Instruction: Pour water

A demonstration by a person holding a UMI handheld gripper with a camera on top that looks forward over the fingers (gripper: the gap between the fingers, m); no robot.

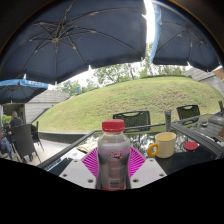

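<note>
The gripper (pixel 113 163) has its two fingers closed on a clear plastic bottle (pixel 113 152) with a red cap (pixel 114 126), the pink pads (pixel 92 162) pressing on its left and right sides about its middle, so the bottle is held upright between them. Whether its base rests on the table (pixel 70 168) or hangs just above it cannot be told, since the bottom of the bottle is hidden. A yellow mug (pixel 165 144) stands beyond the fingers and to their right, well in from the table's near edge, its handle turned toward the bottle; a small red round thing (pixel 190 146), perhaps a lid or a coaster, lies just past the mug toward the table's right side. Dark chairs (pixel 132 119) line the far edge, blue umbrellas (pixel 75 35) hang overhead, and a grassy slope (pixel 130 98) rises behind. The grasp looks made and the pour not yet begun: bottle and mug are apart, and the bottle is not tilted. The cap appears on, so water cannot leave until it is off, which one gripper alone would struggle to do. Otherwise the next move calls for carrying the bottle rightward over the mug's rim and tipping its neck slowly, keeping the squeeze gentle so the thin plastic does not buckle or slip.
</note>
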